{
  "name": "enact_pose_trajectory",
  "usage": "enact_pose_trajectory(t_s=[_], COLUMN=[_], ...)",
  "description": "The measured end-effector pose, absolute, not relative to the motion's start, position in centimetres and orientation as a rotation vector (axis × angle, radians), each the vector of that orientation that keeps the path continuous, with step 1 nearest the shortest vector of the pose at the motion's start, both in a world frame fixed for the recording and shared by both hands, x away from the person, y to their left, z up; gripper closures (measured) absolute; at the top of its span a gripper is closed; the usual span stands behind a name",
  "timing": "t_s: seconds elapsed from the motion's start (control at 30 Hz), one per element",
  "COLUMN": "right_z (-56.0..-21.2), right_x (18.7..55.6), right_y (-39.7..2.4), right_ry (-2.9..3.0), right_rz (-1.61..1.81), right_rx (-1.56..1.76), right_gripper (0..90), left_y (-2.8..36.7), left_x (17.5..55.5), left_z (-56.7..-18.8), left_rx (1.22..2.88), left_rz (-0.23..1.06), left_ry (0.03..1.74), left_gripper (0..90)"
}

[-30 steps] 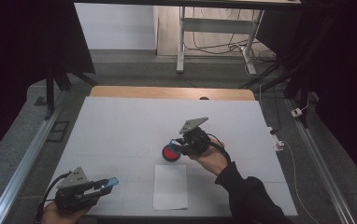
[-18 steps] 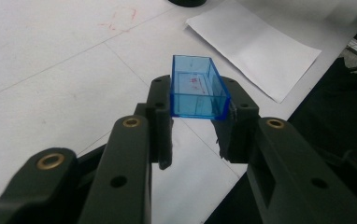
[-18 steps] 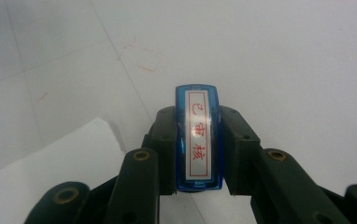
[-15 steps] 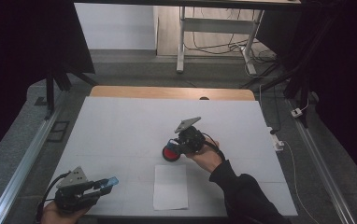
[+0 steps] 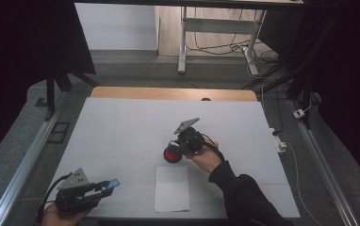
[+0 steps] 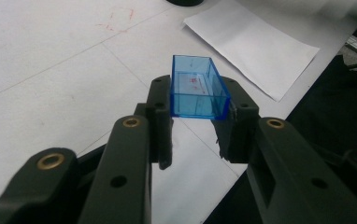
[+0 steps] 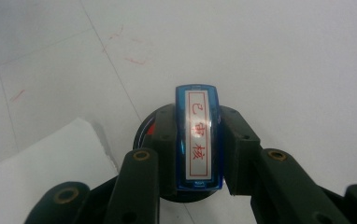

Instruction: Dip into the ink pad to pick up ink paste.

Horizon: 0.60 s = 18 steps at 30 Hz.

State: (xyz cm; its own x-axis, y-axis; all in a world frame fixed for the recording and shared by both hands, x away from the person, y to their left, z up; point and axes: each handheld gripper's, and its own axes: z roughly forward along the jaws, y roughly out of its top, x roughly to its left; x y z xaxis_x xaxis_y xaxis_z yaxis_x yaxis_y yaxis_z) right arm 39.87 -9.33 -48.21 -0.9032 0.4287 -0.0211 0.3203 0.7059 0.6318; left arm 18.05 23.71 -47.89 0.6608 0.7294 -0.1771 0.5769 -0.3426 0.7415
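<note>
A blue plastic stamp with a red-lettered white label (image 7: pixel 199 140) is being clamped by the right gripper (image 5: pixel 180 147) over a round black-and-red ink pad (image 5: pixel 171 154), near the desk's (image 5: pixel 121 127) middle, just beyond a white paper sheet (image 5: pixel 172 188). A clear blue plastic cap (image 6: pixel 196 87) is being gripped by the left gripper (image 5: pixel 103 187) at the desk's near left corner.

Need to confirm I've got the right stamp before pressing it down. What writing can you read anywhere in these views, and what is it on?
"已审核", three red characters in a red frame, on the white label of the blue stamp clamped in the right hand-held gripper.
Faint red marks inside the blue cap clamped in the left hand-held gripper: too blurred to read.
Red smudges on the table: not legible as text.
The paper sheet is blank.
</note>
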Motion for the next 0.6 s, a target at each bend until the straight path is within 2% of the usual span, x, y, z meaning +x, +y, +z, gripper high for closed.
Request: enact_pose_trajectory(t_s=[0.6], right_z=[-48.26], right_x=[40.41], right_y=[-8.59], right_ry=[2.77], right_rz=[0.942], right_rx=[0.698], right_gripper=[71.0], left_y=[23.62], left_x=[18.14], left_z=[-47.91], left_rx=[2.059], left_rz=[0.234], left_ry=[1.013], left_gripper=[68.9])
